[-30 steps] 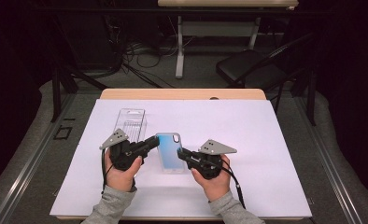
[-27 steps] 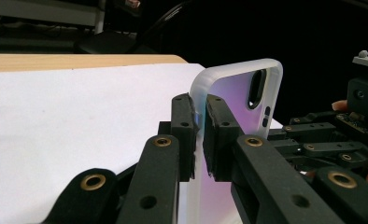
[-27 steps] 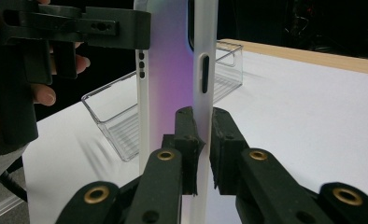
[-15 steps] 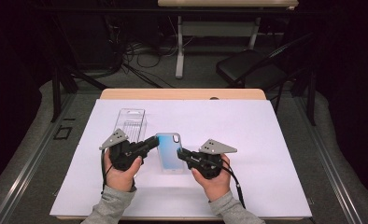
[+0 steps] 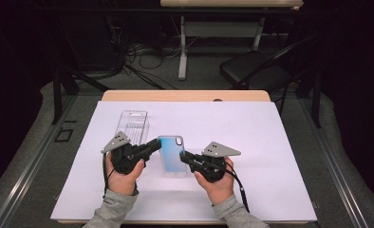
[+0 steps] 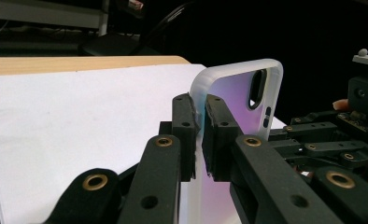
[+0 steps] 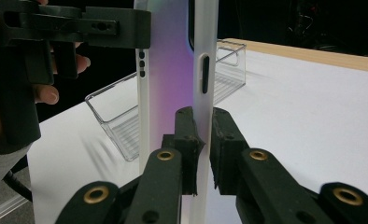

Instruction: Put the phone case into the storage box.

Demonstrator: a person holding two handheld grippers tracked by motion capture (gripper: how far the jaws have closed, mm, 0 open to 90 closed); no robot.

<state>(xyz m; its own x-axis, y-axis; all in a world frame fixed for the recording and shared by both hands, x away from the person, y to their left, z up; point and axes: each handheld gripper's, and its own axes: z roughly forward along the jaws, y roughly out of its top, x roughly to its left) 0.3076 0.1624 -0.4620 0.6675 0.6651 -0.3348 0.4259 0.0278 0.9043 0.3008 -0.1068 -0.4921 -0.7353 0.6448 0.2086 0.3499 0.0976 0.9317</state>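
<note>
Clear plastic box (image 5: 134, 127): it is set on the white sheet (image 5: 280, 142), just beyond the left gripper and slightly to its left; in the right gripper view it is seen past the case, lying open side up.

Left gripper (image 5: 153, 143): it is held in the person's left hand (image 5: 123, 178), with the jaws pointed right toward the case; in the left gripper view (image 6: 200, 128) the two black pads are seen clamped on the case's left long rim, so the rim is pinched between them.

Phone case (image 5: 172, 155): a translucent case with a blue-violet sheen and a camera cut-out at its far end is held between the two grippers, each long edge being gripped by one of them; it is carried above the white sheet, roughly level.

Right gripper (image 5: 182, 156): it is held in the person's right hand (image 5: 218, 183), with the jaws pointed left; in the right gripper view (image 7: 201, 135) the pads are seen closed on the case's right long rim, below the side button slot.

Table (image 5: 185, 95): its wooden edge is seen beyond the sheet, well past both grippers.
</note>
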